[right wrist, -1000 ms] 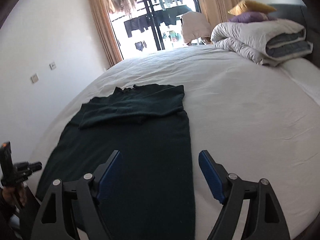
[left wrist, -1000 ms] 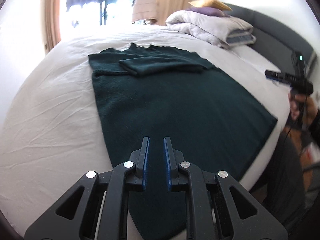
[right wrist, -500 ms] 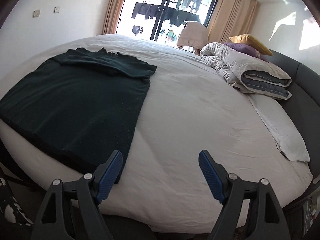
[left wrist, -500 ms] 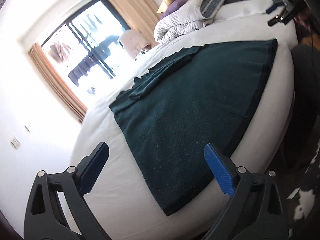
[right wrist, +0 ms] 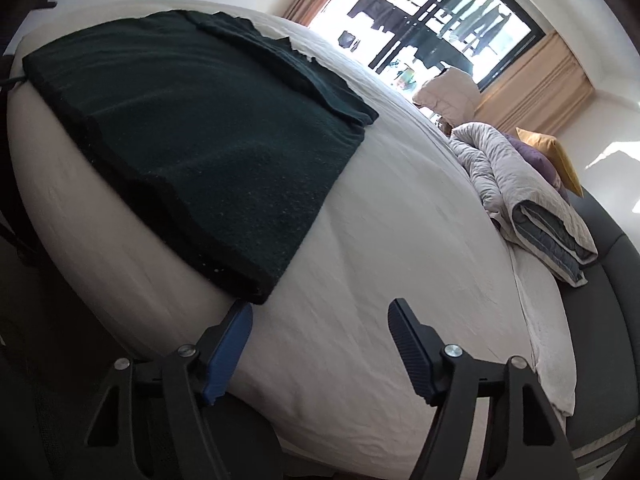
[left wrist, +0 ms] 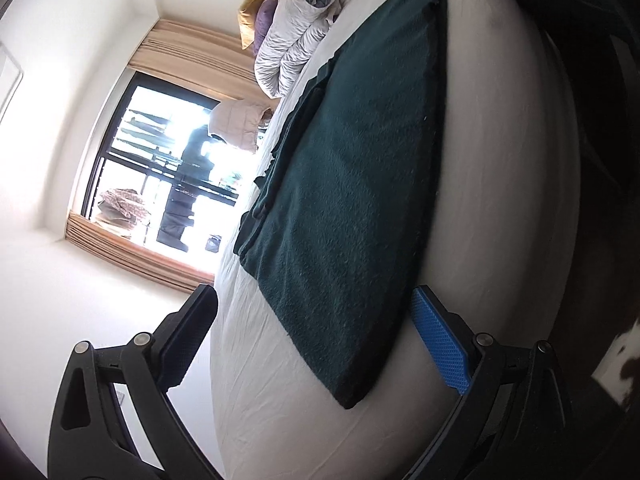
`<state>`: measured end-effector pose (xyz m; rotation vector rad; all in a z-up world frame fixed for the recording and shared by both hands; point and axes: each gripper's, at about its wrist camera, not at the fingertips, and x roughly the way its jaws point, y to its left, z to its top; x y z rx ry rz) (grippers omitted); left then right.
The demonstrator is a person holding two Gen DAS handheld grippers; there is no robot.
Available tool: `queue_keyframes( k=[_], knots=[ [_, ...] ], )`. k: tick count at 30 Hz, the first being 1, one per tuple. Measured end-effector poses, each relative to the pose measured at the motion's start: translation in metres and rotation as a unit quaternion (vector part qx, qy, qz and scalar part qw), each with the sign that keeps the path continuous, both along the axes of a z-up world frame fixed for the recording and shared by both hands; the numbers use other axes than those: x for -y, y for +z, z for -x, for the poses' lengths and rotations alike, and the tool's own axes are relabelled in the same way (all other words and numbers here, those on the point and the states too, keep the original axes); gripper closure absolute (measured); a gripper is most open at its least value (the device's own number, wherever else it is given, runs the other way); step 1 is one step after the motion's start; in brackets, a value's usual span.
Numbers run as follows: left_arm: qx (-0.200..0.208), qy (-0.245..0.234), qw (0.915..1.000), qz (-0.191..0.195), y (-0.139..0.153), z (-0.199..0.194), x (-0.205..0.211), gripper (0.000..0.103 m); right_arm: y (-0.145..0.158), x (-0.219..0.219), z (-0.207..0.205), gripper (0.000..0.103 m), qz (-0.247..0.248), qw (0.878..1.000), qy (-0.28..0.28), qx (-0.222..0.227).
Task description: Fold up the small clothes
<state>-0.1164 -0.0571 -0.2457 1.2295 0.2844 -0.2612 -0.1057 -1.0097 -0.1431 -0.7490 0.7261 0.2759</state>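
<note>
A dark green knit garment (left wrist: pixel 352 184) lies flat on the white bed (left wrist: pixel 500 160), sleeves folded in over its far end, hem along the near bed edge. My left gripper (left wrist: pixel 312 292) stands wide open at that edge. One hem corner shows between its fingers, and neither pad touches it. In the right wrist view the garment (right wrist: pixel 200 140) fills the upper left. My right gripper (right wrist: pixel 322 306) is open with its jaws closing. The other hem corner sits just above its blue finger (right wrist: pixel 228 344), with only bare sheet (right wrist: pixel 400 240) between the jaws.
A folded grey duvet (right wrist: pixel 532 196) with yellow and purple pillows (right wrist: pixel 556 156) lies at the far right of the bed, against a dark headboard (right wrist: pixel 612 280). A bright window with tan curtains (right wrist: pixel 432 12) is behind. A patterned rug (left wrist: pixel 624 352) shows on the floor beside the bed.
My left gripper went from shut to wide open. Both grippers rolled and dropped from above the garment to its hem corners at the bed edge. The right jaws narrowed a little.
</note>
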Motion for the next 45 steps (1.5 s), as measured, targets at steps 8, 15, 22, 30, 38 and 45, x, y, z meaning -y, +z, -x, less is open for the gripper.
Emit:
queue_keyframes(
  k=[8,15,22,30,38,45],
  knots=[
    [0.022,0.007,0.9996,-0.014,-0.001,-0.026,-0.026,0.005,-0.01,-0.009,0.004,0.04,0.021,0.999,0.029,0.01],
    [0.049,-0.025,0.9977,-0.039,-0.003,-0.03,-0.031,0.005,-0.01,-0.009,0.003,0.042,0.018,0.999,0.025,0.014],
    [0.059,-0.025,0.9973,-0.037,-0.005,-0.034,-0.04,0.02,-0.012,-0.011,0.002,0.042,0.024,0.999,0.028,0.022],
    [-0.045,-0.046,0.9977,0.02,0.005,-0.051,-0.025,0.091,-0.013,-0.006,0.008,0.042,0.033,0.999,0.03,0.023],
    [-0.118,0.002,0.9835,0.137,0.041,-0.08,-0.028,0.095,-0.015,-0.008,0.011,0.043,0.059,0.996,0.067,0.025],
    [-0.13,0.023,0.9733,0.188,0.073,-0.103,-0.027,0.095,-0.022,-0.021,0.007,0.048,0.083,0.99,0.108,0.041]
  ],
)
